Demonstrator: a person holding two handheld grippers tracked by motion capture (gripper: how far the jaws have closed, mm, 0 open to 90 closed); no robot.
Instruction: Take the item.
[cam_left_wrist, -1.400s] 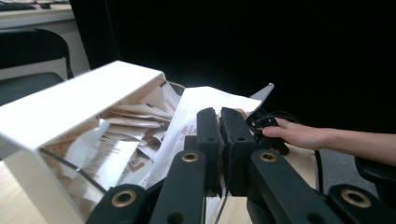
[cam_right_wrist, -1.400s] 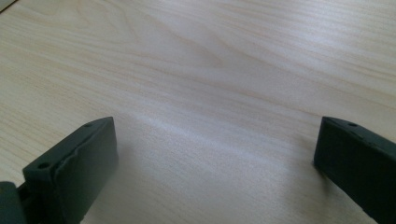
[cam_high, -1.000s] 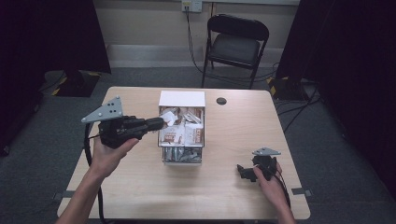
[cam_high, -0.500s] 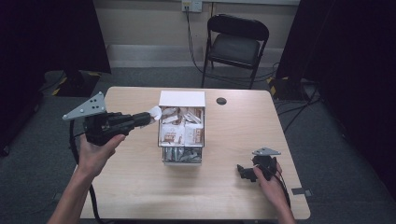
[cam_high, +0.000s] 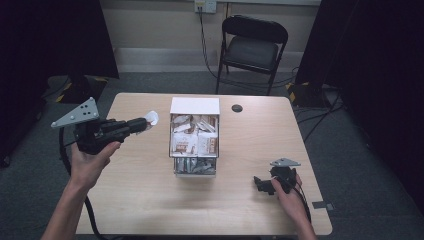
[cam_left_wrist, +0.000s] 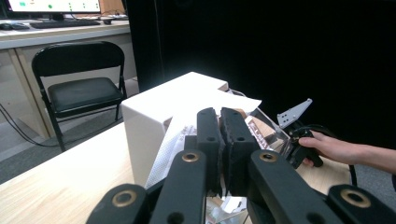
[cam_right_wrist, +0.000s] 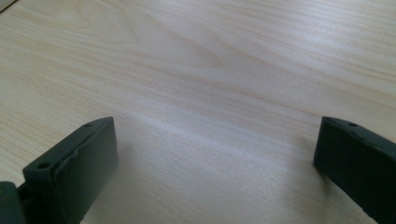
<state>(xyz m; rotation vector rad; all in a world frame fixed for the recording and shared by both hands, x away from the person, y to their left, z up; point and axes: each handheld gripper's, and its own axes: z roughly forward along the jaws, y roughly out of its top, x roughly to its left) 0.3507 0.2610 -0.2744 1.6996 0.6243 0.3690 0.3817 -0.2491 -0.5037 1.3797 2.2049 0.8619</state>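
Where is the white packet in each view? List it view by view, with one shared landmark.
High view: white packet left of centre, pinched in the left gripper, just left of the white box.
Left gripper view: centre, rising behind the shut jaws, before the box.
Right gripper view: tabletop between open jaws.
Landmark: the white box.

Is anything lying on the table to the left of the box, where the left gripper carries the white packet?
Nothing visible does. The left gripper is shut on the white packet, held above bare table left of the box. The right gripper rests far off, jaws open.
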